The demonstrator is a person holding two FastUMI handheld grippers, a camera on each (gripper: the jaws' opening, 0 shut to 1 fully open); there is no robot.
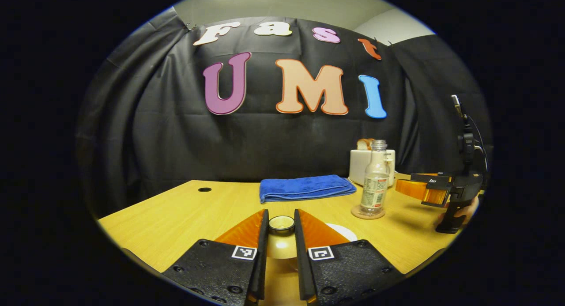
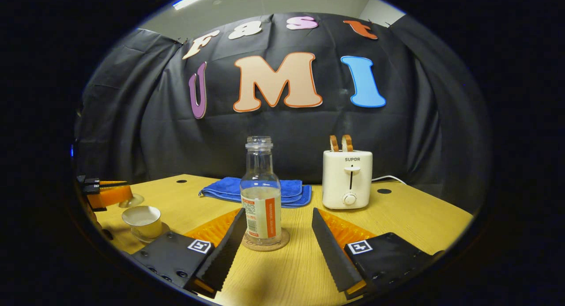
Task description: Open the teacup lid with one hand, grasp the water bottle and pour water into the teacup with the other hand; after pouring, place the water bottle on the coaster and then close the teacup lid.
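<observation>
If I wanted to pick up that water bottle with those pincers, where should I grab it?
Probably around the labelled middle of the water bottle, coming in level from the front, as the open right gripper is lined up to do. The bottle stands upright on its coaster, its body is straight and round there, while the neck is narrow and the mouth uncapped, so a low grip should keep it steady.

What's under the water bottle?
A round cork-coloured coaster lies under the water bottle, on the wooden table. Its rim pokes out around the bottle's base; the middle of the coaster is covered by the bottle.
</observation>
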